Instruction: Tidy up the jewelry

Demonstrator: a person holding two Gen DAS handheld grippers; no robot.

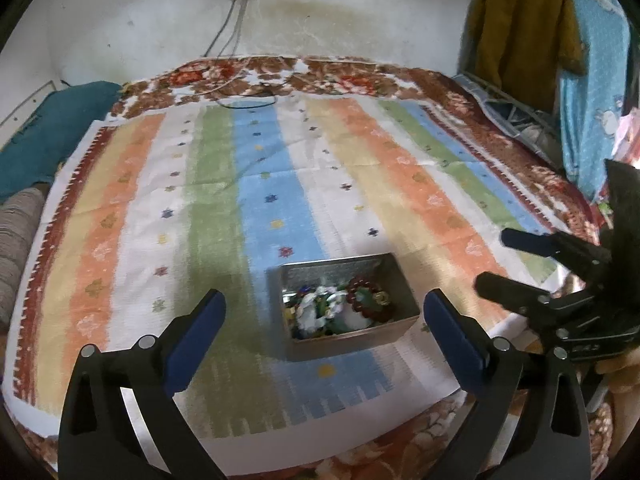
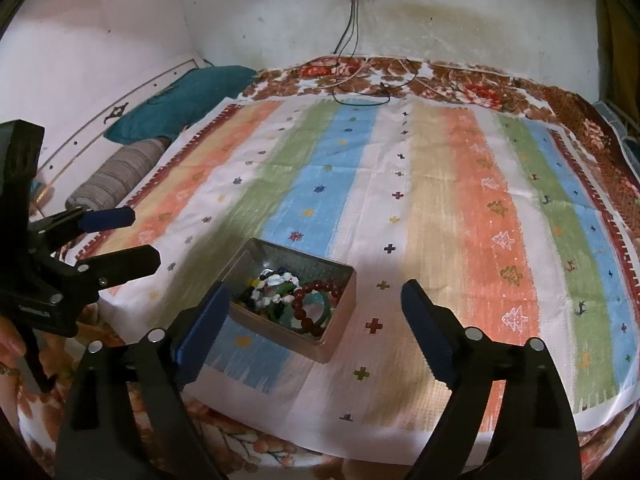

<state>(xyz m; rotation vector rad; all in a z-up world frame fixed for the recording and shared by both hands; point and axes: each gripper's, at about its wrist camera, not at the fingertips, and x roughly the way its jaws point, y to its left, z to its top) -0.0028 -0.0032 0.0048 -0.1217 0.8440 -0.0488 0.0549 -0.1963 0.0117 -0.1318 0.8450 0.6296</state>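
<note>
An open silver metal tin (image 1: 394,272) sits on the striped cloth and holds a heap of jewelry: a dark red bead bracelet (image 1: 362,283), green bangles and white beads. In the right wrist view the tin (image 2: 344,308) lies left of centre, with the red bracelet (image 2: 316,289) inside. My left gripper (image 1: 325,320) is open and empty, its jaws wide on either side of the tin, held above it. My right gripper (image 2: 316,312) is open and empty, just right of the tin. Each gripper shows in the other's view, the right (image 1: 496,260) and the left (image 2: 138,236).
A striped, multicoloured cloth (image 1: 260,184) covers a bed with a floral blanket (image 1: 280,76). A teal pillow (image 2: 188,100) and a grey striped bolster (image 2: 116,176) lie at the left. Cables (image 1: 248,100) trail from a wall socket. Clothes (image 1: 524,28) hang at the right.
</note>
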